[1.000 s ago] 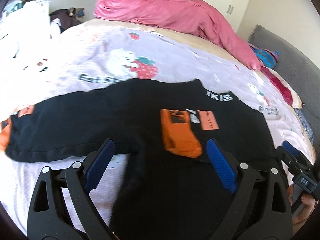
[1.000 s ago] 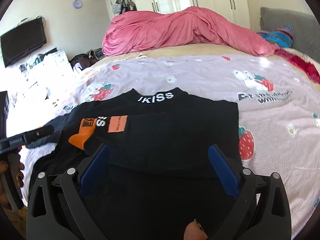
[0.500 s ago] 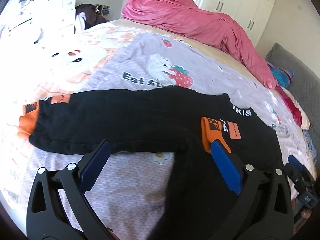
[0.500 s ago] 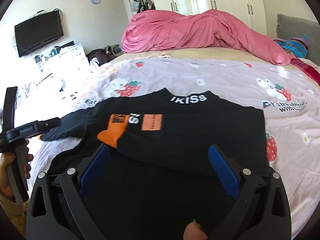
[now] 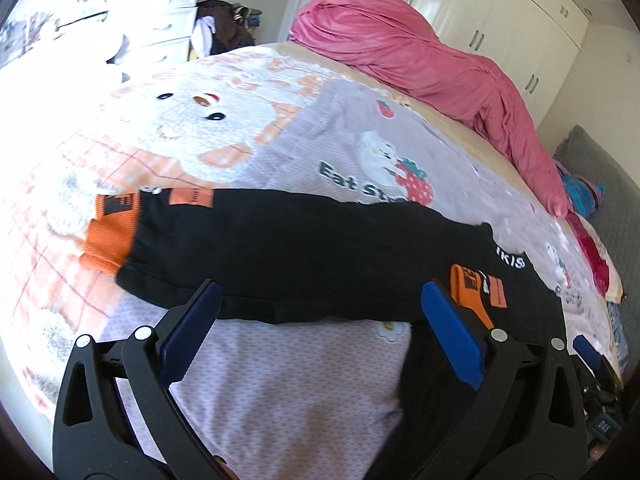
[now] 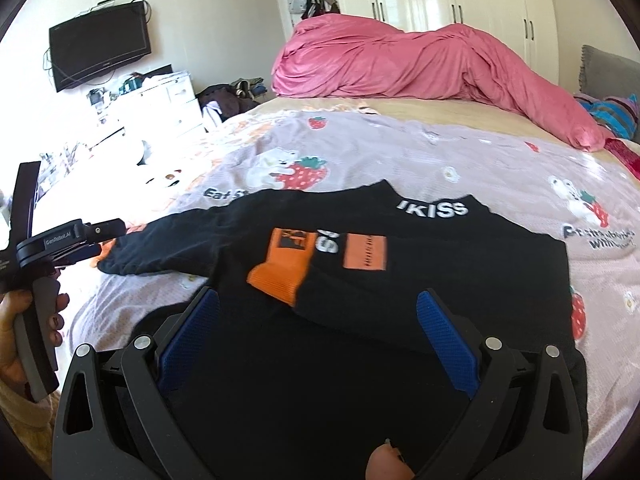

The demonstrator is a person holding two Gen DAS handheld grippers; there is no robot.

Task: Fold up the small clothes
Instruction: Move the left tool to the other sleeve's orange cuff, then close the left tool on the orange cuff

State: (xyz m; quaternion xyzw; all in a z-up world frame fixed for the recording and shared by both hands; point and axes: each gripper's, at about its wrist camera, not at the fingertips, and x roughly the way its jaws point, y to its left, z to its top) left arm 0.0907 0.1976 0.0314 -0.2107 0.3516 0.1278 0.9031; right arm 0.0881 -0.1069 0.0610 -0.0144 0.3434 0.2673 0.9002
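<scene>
A small black long-sleeved top (image 6: pixel 420 280) with orange cuffs lies flat on the bed. Its right sleeve is folded across the chest, orange cuff (image 6: pixel 284 268) on top. Its left sleeve (image 5: pixel 280 248) lies stretched out to the left, ending in an orange cuff (image 5: pixel 110 232). My left gripper (image 5: pixel 320 328) is open and empty, hovering just in front of that sleeve's lower edge. My right gripper (image 6: pixel 316 336) is open and empty above the top's lower body. The left gripper also shows in the right wrist view (image 6: pixel 72 240).
The bed has a lilac strawberry-print sheet (image 6: pixel 440 152). A pink duvet (image 6: pixel 400 64) is heaped at the far side. A white dresser (image 6: pixel 160 108) and wall TV (image 6: pixel 100 44) stand to the left; a grey headboard (image 5: pixel 600 208) is at right.
My left gripper has moved left, away from the folded cuff on the chest, and now faces the outstretched left sleeve. My right gripper has drawn back slightly; the top has not moved.
</scene>
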